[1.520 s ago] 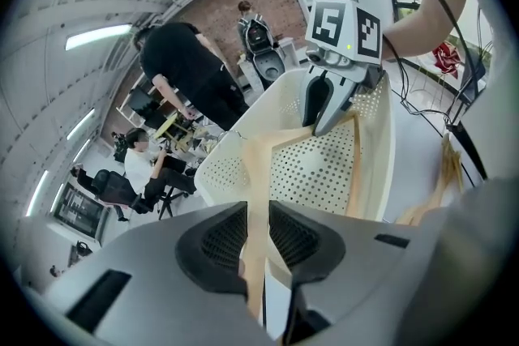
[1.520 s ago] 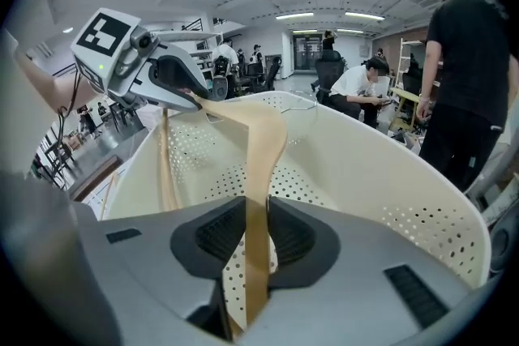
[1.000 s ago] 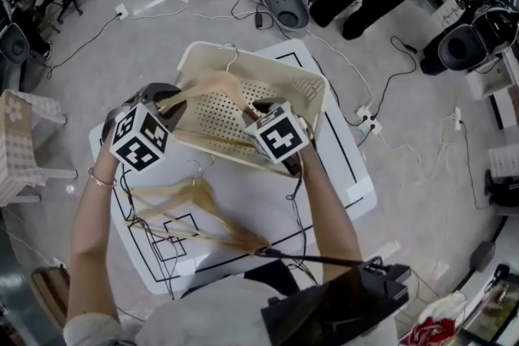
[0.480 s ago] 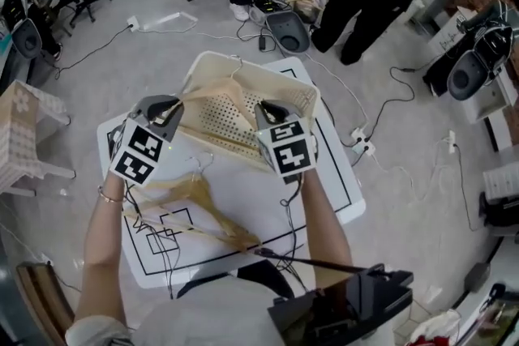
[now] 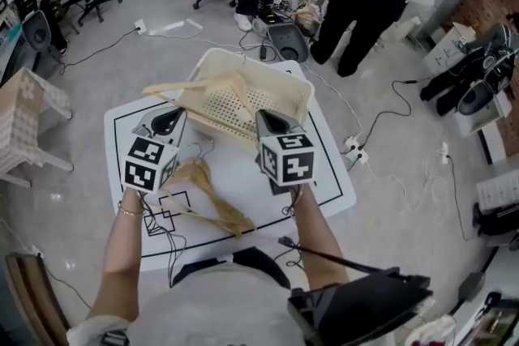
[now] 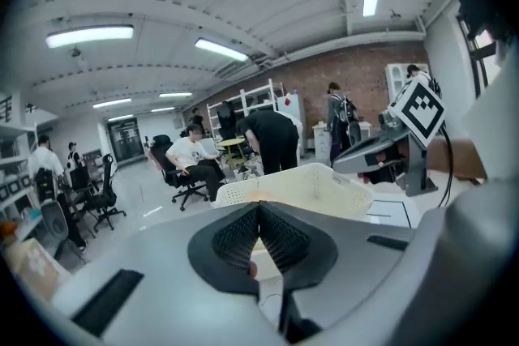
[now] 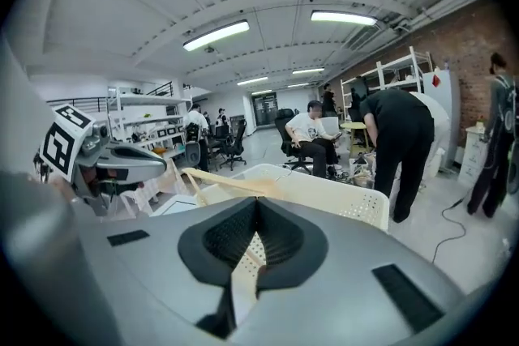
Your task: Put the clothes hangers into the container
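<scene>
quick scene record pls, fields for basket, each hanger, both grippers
basket: cream, perforated, on the table
hanger on basket: lies across it, one arm out past the rim
hanger on table: flat, on the person's side of the basket
left gripper: fingers just closed, shut, empty
right gripper: fingers just closed, shut, empty

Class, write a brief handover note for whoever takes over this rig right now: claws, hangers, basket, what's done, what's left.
Left claw: just closed, nothing in it.
Right claw: the same.
Done: one hanger lies across the basket, one end poking over the rim.
Left: the hangers on the table, near the left claw, still need to go in.
</scene>
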The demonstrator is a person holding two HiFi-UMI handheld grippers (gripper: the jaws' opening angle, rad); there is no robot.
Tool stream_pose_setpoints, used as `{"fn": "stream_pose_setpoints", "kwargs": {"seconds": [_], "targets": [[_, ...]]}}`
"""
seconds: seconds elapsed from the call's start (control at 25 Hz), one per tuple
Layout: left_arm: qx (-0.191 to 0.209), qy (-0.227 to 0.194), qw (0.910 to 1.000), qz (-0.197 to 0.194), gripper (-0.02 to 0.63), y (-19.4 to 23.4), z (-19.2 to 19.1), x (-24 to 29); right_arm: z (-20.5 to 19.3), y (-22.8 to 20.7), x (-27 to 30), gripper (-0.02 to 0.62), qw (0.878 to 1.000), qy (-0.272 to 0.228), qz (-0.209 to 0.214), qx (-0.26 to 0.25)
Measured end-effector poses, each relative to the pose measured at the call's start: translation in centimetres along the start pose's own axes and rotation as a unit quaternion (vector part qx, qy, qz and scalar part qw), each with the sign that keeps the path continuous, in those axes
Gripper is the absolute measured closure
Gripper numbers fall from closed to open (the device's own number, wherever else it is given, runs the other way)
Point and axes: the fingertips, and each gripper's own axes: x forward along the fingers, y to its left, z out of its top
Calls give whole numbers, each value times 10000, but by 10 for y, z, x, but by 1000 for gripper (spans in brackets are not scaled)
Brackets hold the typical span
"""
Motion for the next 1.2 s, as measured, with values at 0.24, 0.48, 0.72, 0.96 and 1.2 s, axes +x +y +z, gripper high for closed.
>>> {"fn": "stream_pose_setpoints", "kwargs": {"seconds": [0.24, 0.48, 0.72, 0.96, 1.2], "targets": [[-635, -412, 9971, -34, 594, -18, -9, -45, -20, 50, -31, 578, 9982, -273, 100, 527], [-1240, -561, 9907, 3, 594, -23, -46, -91, -46, 110, -50, 578, 9984, -259, -74, 494], [-1322, -500, 9897, -211, 594, -29, -67, -116, -69, 138, -60, 578, 9967, -134, -282, 743], [-1295, -482, 9897, -366, 595, -43, -75, -127, -81, 145, -73, 578, 9935, -272, -677, 874], [-1240, -415, 9908, -358, 595, -48, -81, -130, -90, 149, -77, 578, 9937, -187, -646, 899]]}}
